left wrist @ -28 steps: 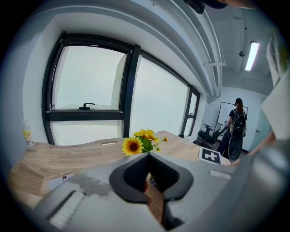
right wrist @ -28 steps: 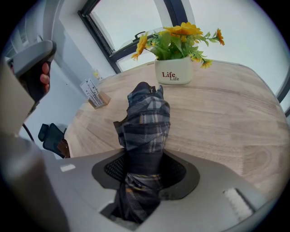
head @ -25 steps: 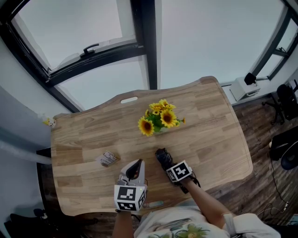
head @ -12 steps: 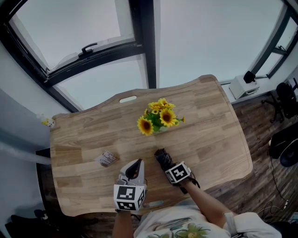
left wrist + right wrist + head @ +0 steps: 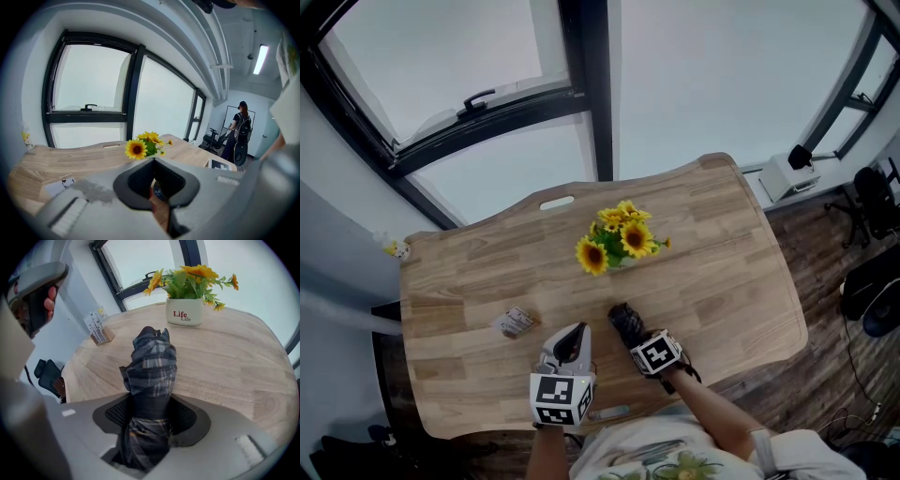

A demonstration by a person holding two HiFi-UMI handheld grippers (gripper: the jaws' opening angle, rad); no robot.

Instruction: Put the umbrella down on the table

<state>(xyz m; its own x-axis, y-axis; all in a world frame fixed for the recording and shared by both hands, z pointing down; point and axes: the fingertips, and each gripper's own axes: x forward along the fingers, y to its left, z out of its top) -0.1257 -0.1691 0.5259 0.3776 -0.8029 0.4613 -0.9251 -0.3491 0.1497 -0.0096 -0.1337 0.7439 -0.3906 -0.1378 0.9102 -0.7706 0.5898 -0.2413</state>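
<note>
A folded plaid umbrella (image 5: pixel 622 319) (image 5: pixel 152 364) lies lengthwise on the wooden table (image 5: pixel 722 272), its far end pointing toward the flowerpot. My right gripper (image 5: pixel 631 332) (image 5: pixel 150 416) points steeply down over its near end. Its jaws are opening, the umbrella still sits between them, and both pads look to be touching the fabric. To the left, my left gripper (image 5: pixel 575 330) (image 5: pixel 153 161) hovers above the table's near edge, shut with nothing in it. A strip of table shows through the hollow between its pads.
A white pot of sunflowers (image 5: pixel 619 239) (image 5: pixel 184 311) stands just beyond the umbrella. A small card holder (image 5: pixel 516 321) (image 5: pixel 98 329) sits at the table's left. Windows run behind the table, a white box (image 5: pixel 792 176) and office chairs (image 5: pixel 874 202) are at right, and a person (image 5: pixel 241 131) stands far off.
The right gripper's marker cube has rolled slightly and shifted a little toward the near edge. The umbrella, the left gripper and the other objects stay where they were.
</note>
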